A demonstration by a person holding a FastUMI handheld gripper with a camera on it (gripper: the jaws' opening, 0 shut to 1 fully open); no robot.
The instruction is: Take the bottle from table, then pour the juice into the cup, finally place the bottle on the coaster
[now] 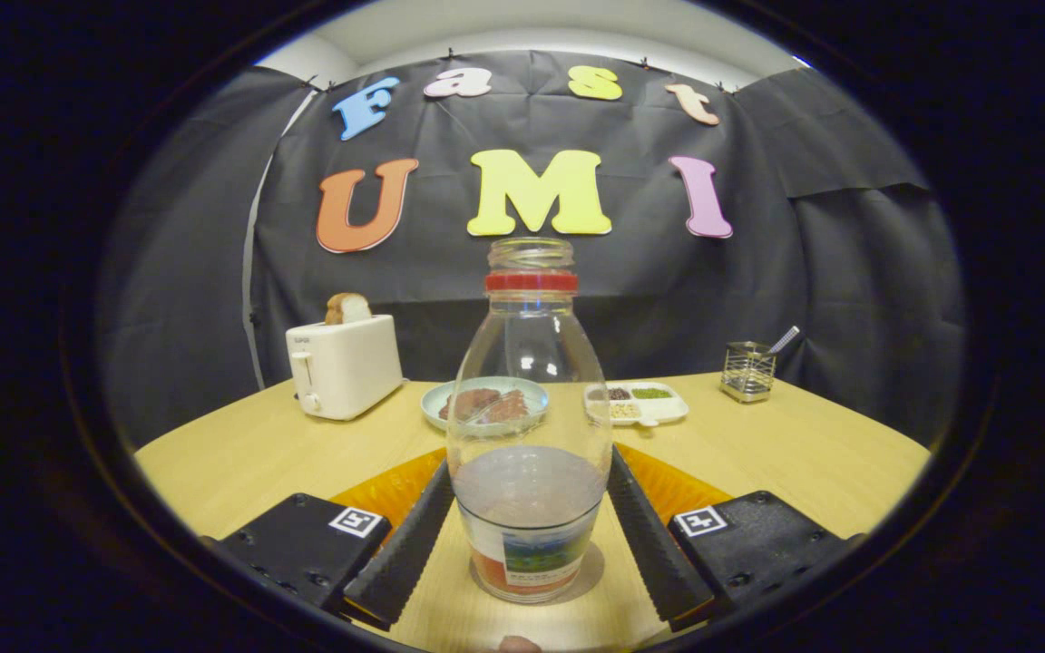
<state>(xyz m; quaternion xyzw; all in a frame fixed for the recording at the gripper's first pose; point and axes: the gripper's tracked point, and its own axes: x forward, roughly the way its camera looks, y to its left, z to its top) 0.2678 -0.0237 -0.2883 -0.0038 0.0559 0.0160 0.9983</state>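
— Standing upright on the wooden table [241, 462], centre of the frame: clear bottle [530, 426], uncapped, red ring at the neck, a low level of liquid inside, label near the base.

— And the gripper [530, 544]?

— Spread wide, one finger [405, 540] lower left of the bottle, the other finger [654, 540] lower right. Bottle set between them. Near the upper ends, seen close against the bottle's sides; whether touching, cannot tell. Further down, clear gaps to the glass. Nothing plainly clamped.

— Beneath and behind the bottle?

— Orange mat [386, 494] showing on both sides, just behind the fingers, partly hidden by the bottle. Whether a coaster or something larger, cannot tell.

— Further back, centre?

— Pale blue plate [436, 404] with brownish food, viewed partly through the glass. Just right of it, white divided tray [659, 413] holding small portions in separate compartments: dark, green and pale.

— Left of centre?

— White toaster [346, 367] with a slice of bread [347, 308] standing up from the slot, well apart from the bottle.

— Right of centre?

— Small wire-mesh holder [747, 370] near the far table edge, a thin utensil handle leaning out to the upper right.

— Bottom edge?

— Small rounded fingertip-like shape [519, 645], below the bottle; too little visible to identify.
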